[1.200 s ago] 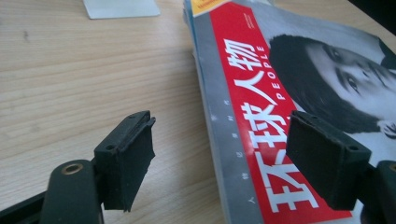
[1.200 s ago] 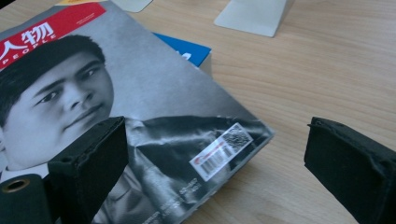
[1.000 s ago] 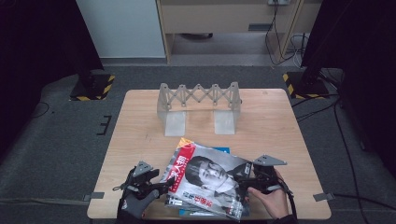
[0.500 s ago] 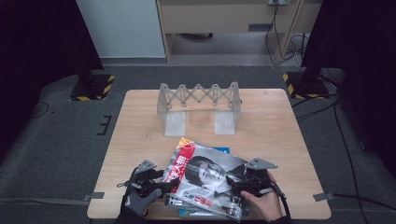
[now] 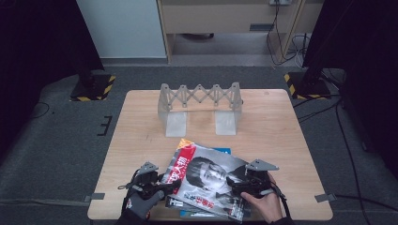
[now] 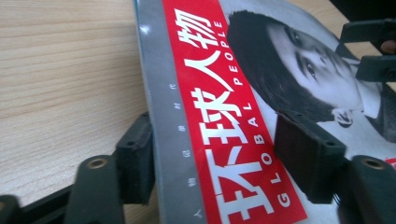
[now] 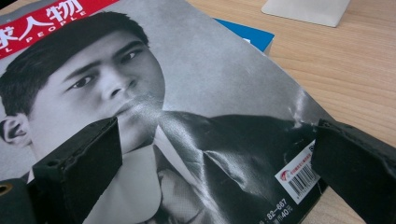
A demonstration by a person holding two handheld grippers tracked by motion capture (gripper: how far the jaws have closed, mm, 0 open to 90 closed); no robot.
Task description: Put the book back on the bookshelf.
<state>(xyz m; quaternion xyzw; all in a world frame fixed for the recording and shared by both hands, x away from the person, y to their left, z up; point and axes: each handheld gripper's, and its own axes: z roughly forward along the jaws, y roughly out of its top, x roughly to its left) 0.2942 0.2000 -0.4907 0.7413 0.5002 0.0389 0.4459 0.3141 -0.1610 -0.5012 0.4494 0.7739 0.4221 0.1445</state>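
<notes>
Magazine (image 5: 206, 180) lies at the near edge of the wooden table (image 5: 141, 140), slanted, on top of a small stack that includes a blue booklet (image 5: 224, 151). My left gripper (image 5: 157, 182) sits at the magazine's spine edge; its jaws have just been closing, and they stand apart with the spine and red title band (image 6: 219, 116) between them, one jaw under the edge on the table side, the other over the cover. I cannot tell whether the pads press yet. My right gripper (image 5: 241, 180) hovers at the opposite edge near the barcode (image 7: 299, 179), jaws wide apart across the cover's corner. Farther back stands a grey folding rack (image 5: 199, 108).
</notes>
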